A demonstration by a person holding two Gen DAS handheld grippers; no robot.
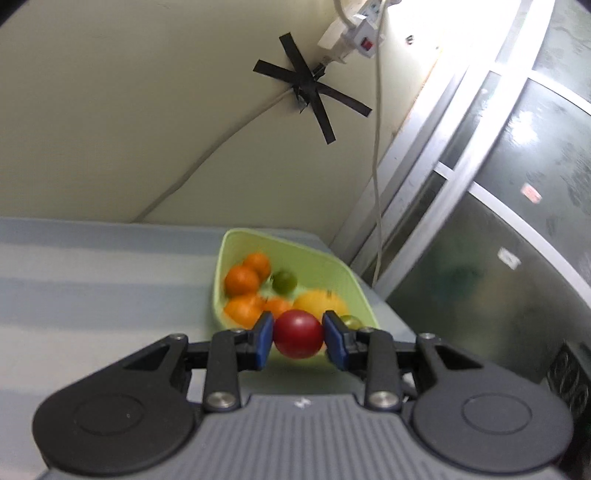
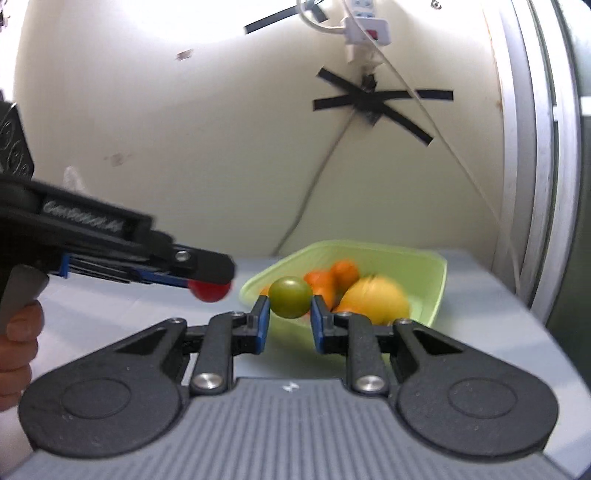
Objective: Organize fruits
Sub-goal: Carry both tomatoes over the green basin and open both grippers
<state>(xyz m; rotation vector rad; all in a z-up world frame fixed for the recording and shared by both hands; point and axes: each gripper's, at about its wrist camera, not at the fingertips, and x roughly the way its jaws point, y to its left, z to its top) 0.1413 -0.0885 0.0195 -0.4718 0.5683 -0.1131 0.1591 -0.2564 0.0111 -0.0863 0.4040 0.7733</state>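
A light green bowl (image 1: 332, 269) stands on the grey table and holds several oranges (image 1: 242, 280), a large yellow fruit (image 1: 319, 301) and a green fruit (image 1: 284, 281). My left gripper (image 1: 298, 334) is shut on a red fruit (image 1: 298, 334) just in front of the bowl; it shows from the side in the right wrist view (image 2: 210, 290). My right gripper (image 2: 289, 314) is shut on a green fruit (image 2: 290, 297) in front of the bowl (image 2: 424, 258). A second small green fruit (image 1: 351, 321) sits by the left gripper's right finger.
The grey table (image 1: 92, 277) ends at a cream wall with black tape (image 1: 306, 85), a power strip (image 1: 351, 33) and hanging cables. A glass door with a metal frame (image 1: 461, 166) stands to the right.
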